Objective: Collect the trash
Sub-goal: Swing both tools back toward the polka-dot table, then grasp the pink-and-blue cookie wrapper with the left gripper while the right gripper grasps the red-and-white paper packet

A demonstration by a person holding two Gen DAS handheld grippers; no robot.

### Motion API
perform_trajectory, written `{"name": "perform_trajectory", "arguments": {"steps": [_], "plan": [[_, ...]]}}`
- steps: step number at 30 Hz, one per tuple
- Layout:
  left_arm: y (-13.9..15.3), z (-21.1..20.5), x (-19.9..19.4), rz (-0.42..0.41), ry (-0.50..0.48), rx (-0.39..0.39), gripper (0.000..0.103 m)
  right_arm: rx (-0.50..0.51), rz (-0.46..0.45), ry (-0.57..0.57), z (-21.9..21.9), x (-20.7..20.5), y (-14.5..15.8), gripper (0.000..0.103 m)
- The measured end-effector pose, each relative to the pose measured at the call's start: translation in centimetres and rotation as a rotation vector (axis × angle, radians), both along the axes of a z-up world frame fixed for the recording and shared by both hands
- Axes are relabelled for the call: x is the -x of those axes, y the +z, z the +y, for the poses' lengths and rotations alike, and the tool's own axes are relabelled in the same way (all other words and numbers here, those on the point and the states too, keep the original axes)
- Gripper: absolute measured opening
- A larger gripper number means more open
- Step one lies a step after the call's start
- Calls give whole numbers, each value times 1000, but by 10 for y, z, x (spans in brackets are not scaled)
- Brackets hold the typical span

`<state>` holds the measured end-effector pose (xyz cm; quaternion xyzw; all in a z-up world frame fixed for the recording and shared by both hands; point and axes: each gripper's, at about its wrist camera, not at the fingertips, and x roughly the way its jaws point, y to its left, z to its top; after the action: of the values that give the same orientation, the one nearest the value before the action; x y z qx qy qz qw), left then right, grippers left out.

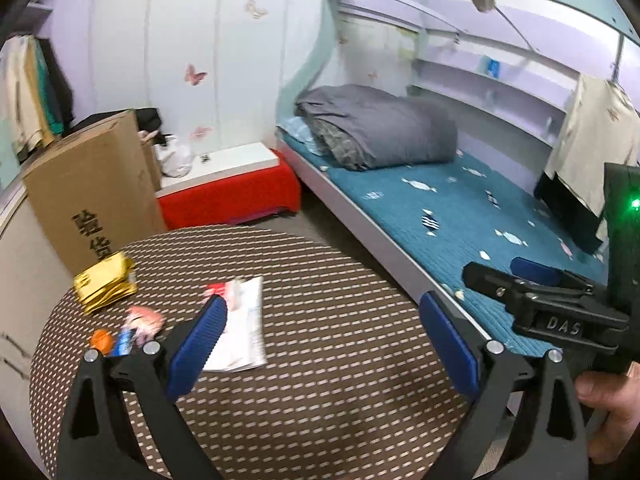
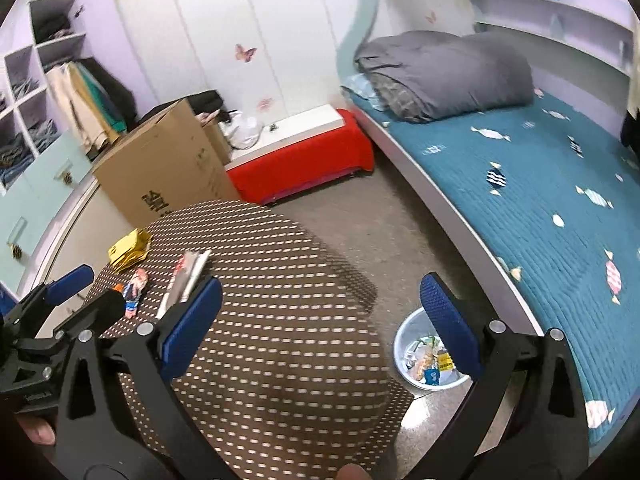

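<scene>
A round table with a brown dotted cloth (image 1: 320,320) (image 2: 280,320) carries trash at its left: a yellow wrapper (image 1: 105,286) (image 2: 129,249), a white and red paper wrapper (image 1: 240,320) (image 2: 188,276), and a small pink and blue wrapper (image 1: 138,326) (image 2: 135,290). My left gripper (image 1: 324,344) is open and empty above the table, just right of the paper wrapper. My right gripper (image 2: 320,324) is open and empty over the table's right side; it also shows in the left wrist view (image 1: 516,272). A pale blue bin (image 2: 430,354) holding wrappers stands on the floor at the right.
A cardboard box (image 1: 92,188) (image 2: 168,172) stands behind the table. A red bench (image 1: 232,196) (image 2: 304,160) lies beyond it. A bed with a teal cover (image 1: 480,216) (image 2: 540,184) and grey duvet (image 1: 380,124) runs along the right. Shelves and hanging clothes (image 2: 88,104) are at the left.
</scene>
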<state>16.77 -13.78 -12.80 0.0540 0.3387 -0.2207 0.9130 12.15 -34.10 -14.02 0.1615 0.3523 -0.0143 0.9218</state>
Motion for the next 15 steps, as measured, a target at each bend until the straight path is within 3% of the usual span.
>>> {"name": "perform_trajectory", "arguments": {"steps": [15], "plan": [[-52, 126, -30, 29, 201, -18, 95, 48, 34, 100, 80, -22, -9, 97]]}}
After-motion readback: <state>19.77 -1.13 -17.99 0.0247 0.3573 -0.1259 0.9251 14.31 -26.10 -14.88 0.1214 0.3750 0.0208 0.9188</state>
